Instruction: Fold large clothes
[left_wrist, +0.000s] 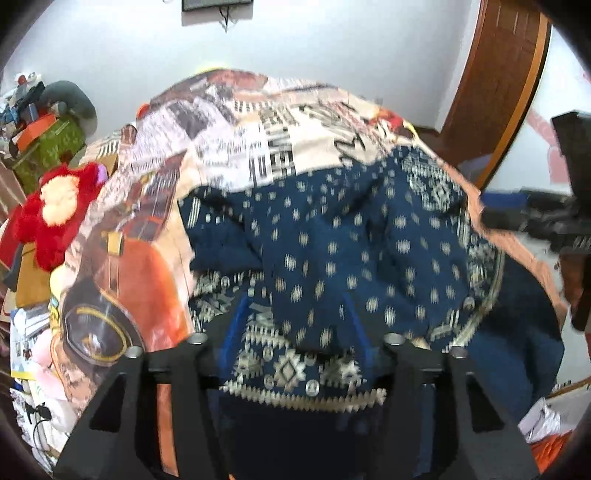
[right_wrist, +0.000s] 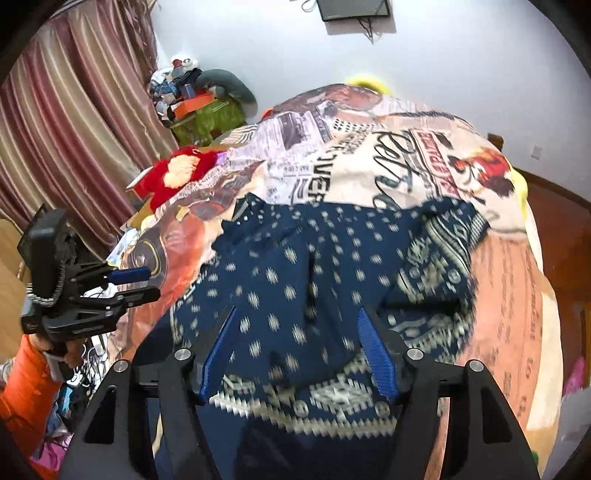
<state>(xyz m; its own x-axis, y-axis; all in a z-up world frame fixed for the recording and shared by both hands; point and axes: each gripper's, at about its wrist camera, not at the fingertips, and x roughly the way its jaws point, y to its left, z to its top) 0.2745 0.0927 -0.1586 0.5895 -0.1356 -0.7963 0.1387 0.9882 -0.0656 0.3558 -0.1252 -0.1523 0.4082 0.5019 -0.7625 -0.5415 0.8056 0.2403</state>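
A navy garment with cream diamond dots and a patterned border (left_wrist: 332, 251) lies crumpled on the bed; it also shows in the right wrist view (right_wrist: 314, 280). My left gripper (left_wrist: 295, 306) is open above the garment's near hem, its blue fingers (left_wrist: 232, 325) spread with cloth between them. My right gripper (right_wrist: 299, 332) is open too, blue fingers (right_wrist: 376, 354) wide apart over the near border. The left gripper also shows at the left of the right wrist view (right_wrist: 136, 284), away from the cloth. The right gripper shows at the right edge of the left wrist view (left_wrist: 517, 218).
A printed bedspread (left_wrist: 258, 140) covers the bed. A red plush toy (left_wrist: 51, 210) lies at the bed's left side. A green box with clutter (right_wrist: 207, 114) stands by the wall, curtains (right_wrist: 66, 129) at left, a wooden door (left_wrist: 498, 81) at right.
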